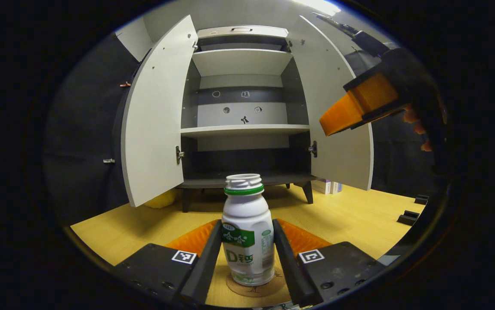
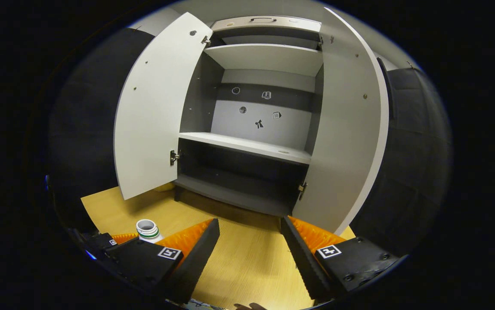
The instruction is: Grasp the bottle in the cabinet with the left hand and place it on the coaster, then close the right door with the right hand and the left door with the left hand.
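Standing upright at the bottom centre of the left gripper view, the bottle (image 1: 248, 232) is a squat white plastic shape with a green neck ring, an uncapped ribbed mouth and a green-and-white label. Its base sits on the coaster (image 1: 256, 289), a thin round brown disc on the pale wooden table (image 1: 351, 215). The left gripper (image 1: 248, 254) brackets the bottle, one flat finger close along each side; whether both press on it cannot be told.

In the right gripper view, the right gripper (image 2: 249, 249) has its ridged fingers spread wide over bare table, holding nothing, and the bottle (image 2: 146, 229) shows at lower left beside it.

Farther back stands the cabinet (image 1: 244, 129), with smooth pale shelves and a darker interior. The left door (image 1: 155, 116) and the right door (image 1: 338, 112) both swing wide open. At the upper right of the left gripper view, the right gripper (image 1: 351, 114) hangs before the right door.
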`<act>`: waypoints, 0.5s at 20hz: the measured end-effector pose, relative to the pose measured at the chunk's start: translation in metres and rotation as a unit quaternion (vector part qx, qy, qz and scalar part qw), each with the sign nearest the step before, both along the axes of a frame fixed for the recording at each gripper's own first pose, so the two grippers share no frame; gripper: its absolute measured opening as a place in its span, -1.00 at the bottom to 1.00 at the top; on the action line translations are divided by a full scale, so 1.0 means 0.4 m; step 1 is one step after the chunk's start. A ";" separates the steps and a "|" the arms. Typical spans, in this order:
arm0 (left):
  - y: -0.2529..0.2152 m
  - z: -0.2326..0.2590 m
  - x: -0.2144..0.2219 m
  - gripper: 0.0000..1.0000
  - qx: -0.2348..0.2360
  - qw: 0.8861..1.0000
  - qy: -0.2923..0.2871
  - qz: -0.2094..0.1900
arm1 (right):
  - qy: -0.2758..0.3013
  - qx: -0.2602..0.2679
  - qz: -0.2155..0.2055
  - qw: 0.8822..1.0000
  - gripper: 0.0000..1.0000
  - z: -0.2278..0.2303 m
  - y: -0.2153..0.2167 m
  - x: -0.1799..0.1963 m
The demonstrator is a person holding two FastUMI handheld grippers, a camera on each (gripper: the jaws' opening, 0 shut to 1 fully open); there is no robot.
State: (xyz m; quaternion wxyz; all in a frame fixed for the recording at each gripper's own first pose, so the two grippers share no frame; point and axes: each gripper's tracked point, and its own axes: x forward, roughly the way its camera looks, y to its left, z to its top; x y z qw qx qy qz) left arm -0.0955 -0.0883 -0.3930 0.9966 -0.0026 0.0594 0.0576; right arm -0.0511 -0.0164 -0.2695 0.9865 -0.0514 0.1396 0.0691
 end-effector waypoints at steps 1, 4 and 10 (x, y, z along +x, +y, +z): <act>-0.006 -0.004 -0.007 0.42 0.006 1.000 0.000 -0.001 | 0.003 0.004 0.002 1.000 0.96 -0.006 0.004 -0.002; -0.007 -0.007 -0.017 0.49 0.021 1.000 0.005 -0.001 | 0.006 0.005 0.003 1.000 0.96 -0.008 0.008 -0.006; -0.008 0.047 -0.009 0.96 0.041 0.999 -0.008 -0.006 | 0.007 0.013 -0.006 1.000 0.96 0.018 -0.003 -0.013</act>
